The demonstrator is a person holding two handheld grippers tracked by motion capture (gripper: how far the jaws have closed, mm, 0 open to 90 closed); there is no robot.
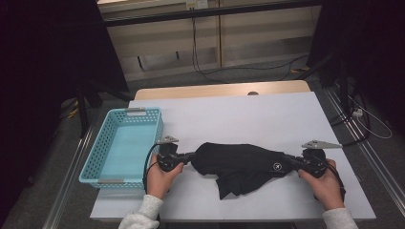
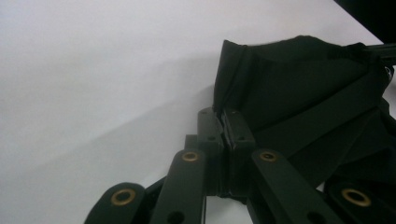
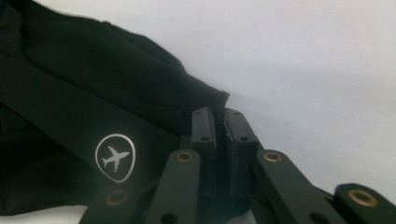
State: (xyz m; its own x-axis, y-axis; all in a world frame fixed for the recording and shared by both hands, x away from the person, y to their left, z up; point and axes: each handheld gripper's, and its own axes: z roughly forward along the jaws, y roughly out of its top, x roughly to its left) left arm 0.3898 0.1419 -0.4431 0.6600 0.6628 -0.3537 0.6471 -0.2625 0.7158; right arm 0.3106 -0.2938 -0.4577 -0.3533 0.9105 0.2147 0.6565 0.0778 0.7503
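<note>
Pinching opposite ends of the black garment (image 1: 241,164), left tool (image 1: 188,156) and right tool (image 1: 289,160) were clamped tight; even tension between them would help.

Matt black cloth on a smooth white table, between my two plastic grippers

The black garment (image 1: 241,164) I hold is soft, matt woven cloth that creases into folds, with a stitched hem and a smooth printed white aeroplane logo (image 3: 115,157) on a flat band. My left gripper (image 2: 223,115) and right gripper (image 3: 218,116) have matt black hard-plastic jaws with brassy, shiny metal rivets (image 2: 190,156), and each carries a dull grey metal-looking plate (image 1: 321,144). The table (image 1: 239,114) is smooth, matt white, with a pale wood strip (image 1: 215,89) along its far edge. By its left edge stands a turquoise basket (image 1: 95,157) of perforated, slightly glossy plastic.
</note>
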